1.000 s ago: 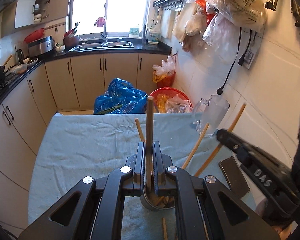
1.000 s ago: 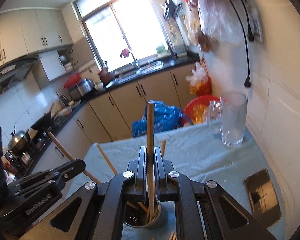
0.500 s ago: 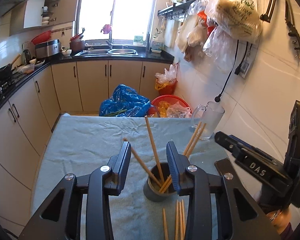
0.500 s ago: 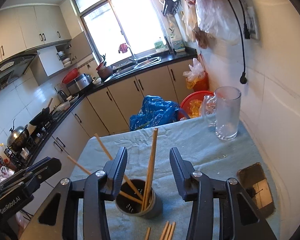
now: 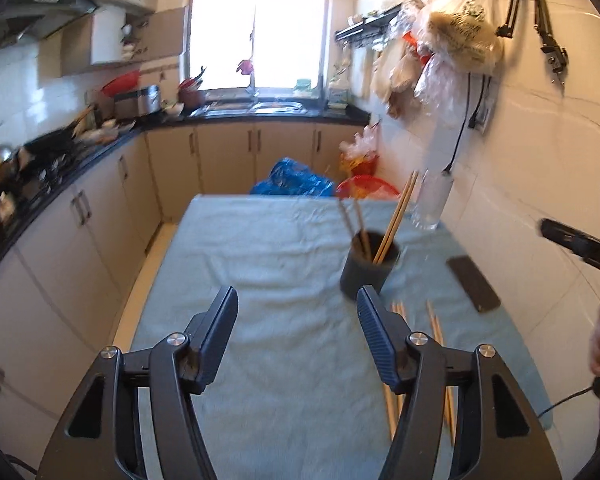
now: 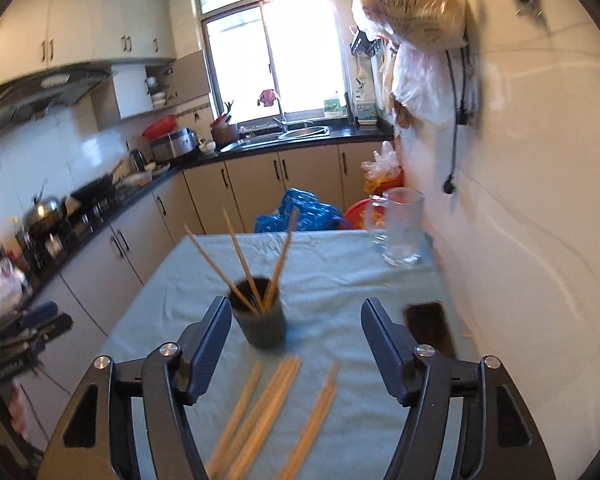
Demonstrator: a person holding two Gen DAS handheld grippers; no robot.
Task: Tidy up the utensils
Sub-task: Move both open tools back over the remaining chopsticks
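Note:
A dark grey utensil cup (image 5: 367, 267) (image 6: 260, 322) stands on the cloth-covered table and holds several wooden chopsticks (image 5: 396, 216) (image 6: 242, 258) that lean outward. Several loose chopsticks (image 6: 268, 404) (image 5: 436, 332) lie flat on the cloth in front of the cup. My left gripper (image 5: 296, 320) is open and empty, pulled back to the left of the cup. My right gripper (image 6: 296, 332) is open and empty, above the loose chopsticks and just short of the cup.
A glass mug (image 6: 402, 226) (image 5: 430, 202) stands at the table's far right by the tiled wall. A dark phone (image 5: 473, 283) (image 6: 430, 326) lies right of the cup. Kitchen cabinets (image 5: 100, 216) run along the left. The other gripper shows at each view's edge (image 5: 580, 246) (image 6: 24, 332).
Both grippers were each shut on a chopstick over the cup. They opened, left the chopsticks in the cup, and drew back from it.

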